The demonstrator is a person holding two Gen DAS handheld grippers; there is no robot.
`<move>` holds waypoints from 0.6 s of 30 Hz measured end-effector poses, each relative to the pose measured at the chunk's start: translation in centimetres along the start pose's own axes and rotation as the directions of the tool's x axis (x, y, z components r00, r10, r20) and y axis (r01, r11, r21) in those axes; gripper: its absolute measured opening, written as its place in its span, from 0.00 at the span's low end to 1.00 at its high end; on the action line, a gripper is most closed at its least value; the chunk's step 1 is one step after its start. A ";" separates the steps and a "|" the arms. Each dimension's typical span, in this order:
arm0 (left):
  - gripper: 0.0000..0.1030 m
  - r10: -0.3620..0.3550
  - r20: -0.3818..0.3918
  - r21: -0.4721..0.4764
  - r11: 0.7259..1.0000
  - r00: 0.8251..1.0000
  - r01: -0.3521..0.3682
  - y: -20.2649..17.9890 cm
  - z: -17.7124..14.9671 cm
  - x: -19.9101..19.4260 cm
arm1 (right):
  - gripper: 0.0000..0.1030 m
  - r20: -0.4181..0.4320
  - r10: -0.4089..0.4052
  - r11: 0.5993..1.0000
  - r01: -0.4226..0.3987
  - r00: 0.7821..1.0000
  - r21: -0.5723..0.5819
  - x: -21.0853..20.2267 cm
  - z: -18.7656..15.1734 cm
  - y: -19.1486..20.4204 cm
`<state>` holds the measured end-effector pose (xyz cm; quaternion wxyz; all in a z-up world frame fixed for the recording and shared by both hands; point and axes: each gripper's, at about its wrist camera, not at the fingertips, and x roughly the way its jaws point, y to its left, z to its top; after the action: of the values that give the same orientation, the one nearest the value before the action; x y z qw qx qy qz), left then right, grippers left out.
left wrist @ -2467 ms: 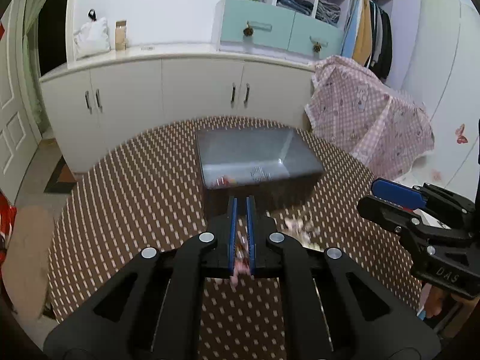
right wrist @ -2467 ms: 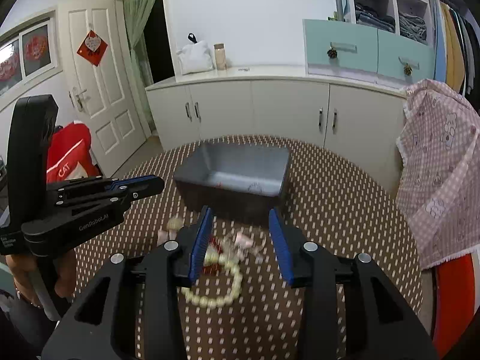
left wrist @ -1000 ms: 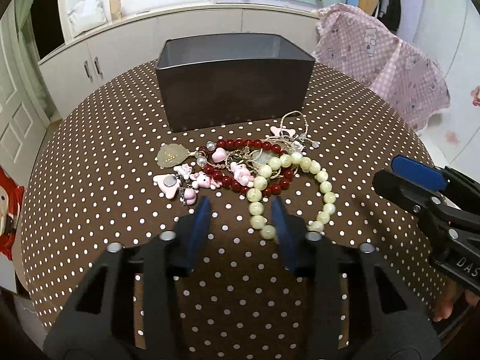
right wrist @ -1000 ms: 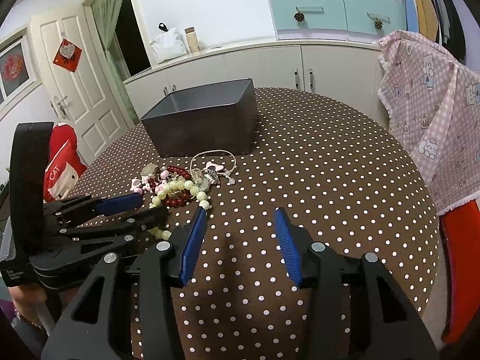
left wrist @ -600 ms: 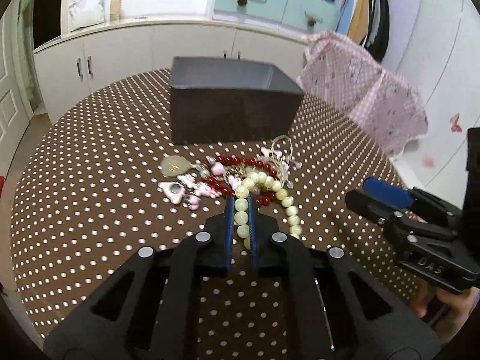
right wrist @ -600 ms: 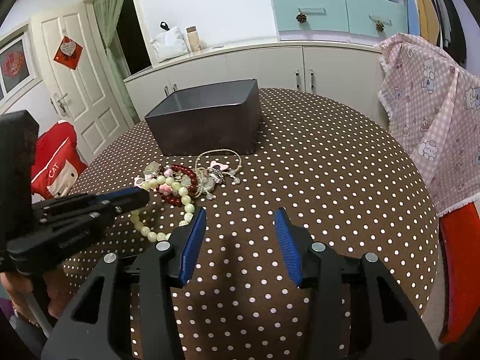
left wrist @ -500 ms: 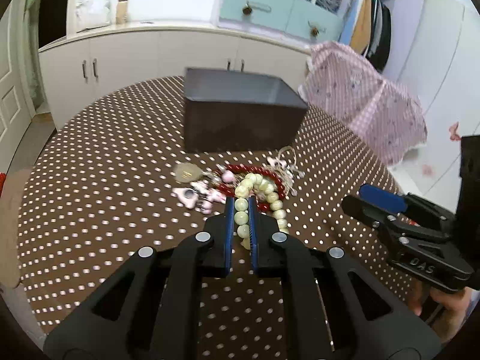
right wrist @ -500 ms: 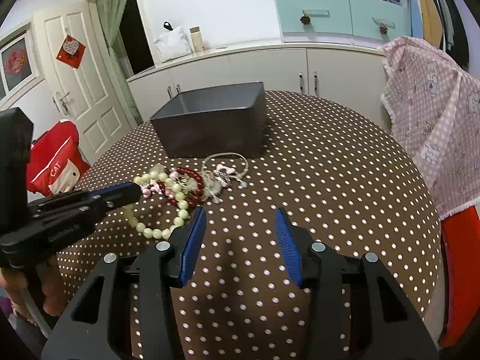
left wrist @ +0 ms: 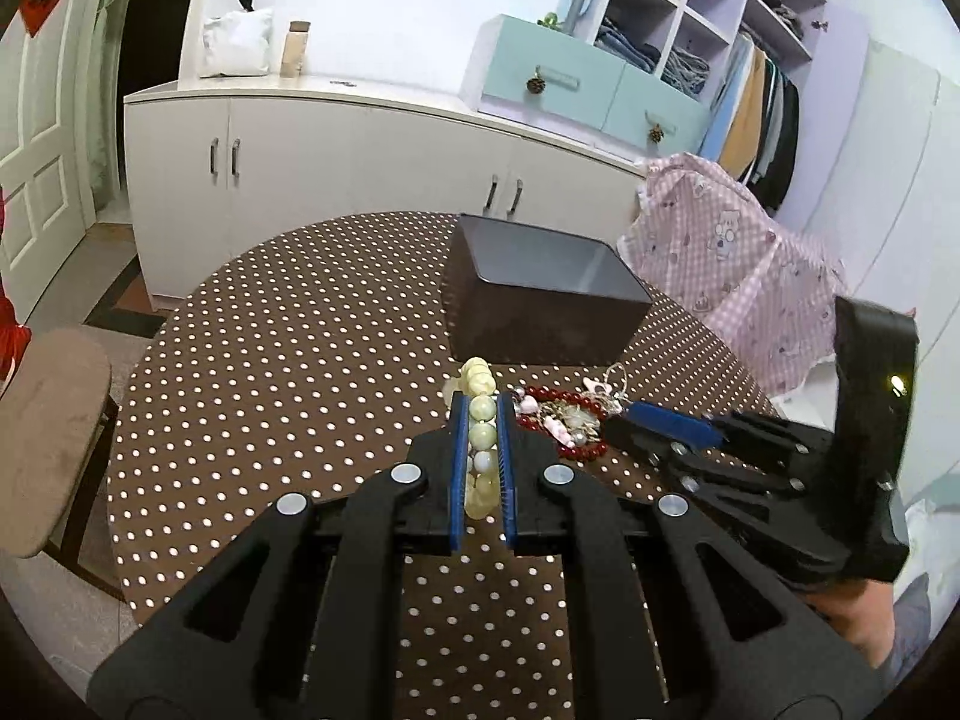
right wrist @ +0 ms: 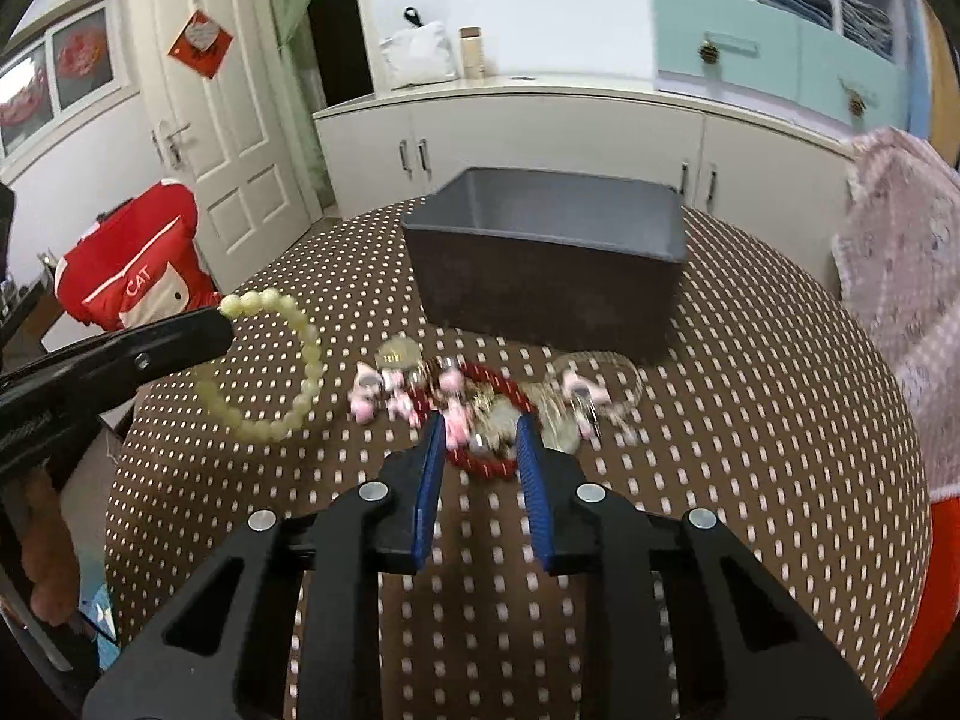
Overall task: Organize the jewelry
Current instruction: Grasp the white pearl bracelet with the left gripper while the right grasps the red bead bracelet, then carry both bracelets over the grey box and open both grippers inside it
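My left gripper [left wrist: 480,414] is shut on a pale green bead bracelet [left wrist: 480,420] and holds it above the polka-dot table; in the right wrist view the bracelet [right wrist: 282,372] hangs in a loop from the left gripper [right wrist: 222,318]. My right gripper [right wrist: 480,438] is open, low over the jewelry pile, its jaws on either side of a red bead bracelet [right wrist: 498,390]. Pink charms [right wrist: 372,390] and a cord bracelet [right wrist: 594,384] lie beside it. A dark grey box [right wrist: 546,264] stands open behind the pile; it also shows in the left wrist view [left wrist: 540,300].
The round table has a brown polka-dot cloth [right wrist: 750,420]. A pink checked cloth [left wrist: 732,264] hangs at the right. A padded stool [left wrist: 48,420] stands at the left. White cabinets [left wrist: 360,162] line the back wall. A red bag [right wrist: 132,264] sits by the door.
My left gripper shut on the green bead bracelet and lifted it off the pile. My right gripper moved forward and down to the red bracelet, still open.
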<state>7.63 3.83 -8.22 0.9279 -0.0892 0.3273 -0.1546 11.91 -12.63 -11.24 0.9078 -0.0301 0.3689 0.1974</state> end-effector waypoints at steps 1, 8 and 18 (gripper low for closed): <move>0.09 0.000 0.003 -0.003 1.000 1.000 0.000 0.2 0.1 -0.1 | 0.20 -0.008 0.001 1.000 -0.001 1.000 -0.015 0.5 0.6 0.2; 0.09 -0.007 0.023 -0.013 1.000 1.000 0.008 0.7 1.3 -0.1 | 0.08 -0.099 -0.055 0.993 0.044 0.994 -0.107 4.1 2.3 0.2; 0.09 -0.017 0.029 0.001 1.000 0.999 0.017 0.4 2.4 0.5 | 0.08 -0.186 -0.036 0.984 0.002 0.982 -0.178 4.8 2.2 0.0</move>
<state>9.62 4.20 -6.75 0.9312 -0.0937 0.3131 -0.1614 16.49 -10.60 -12.86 0.8644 -0.1327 0.4337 0.2169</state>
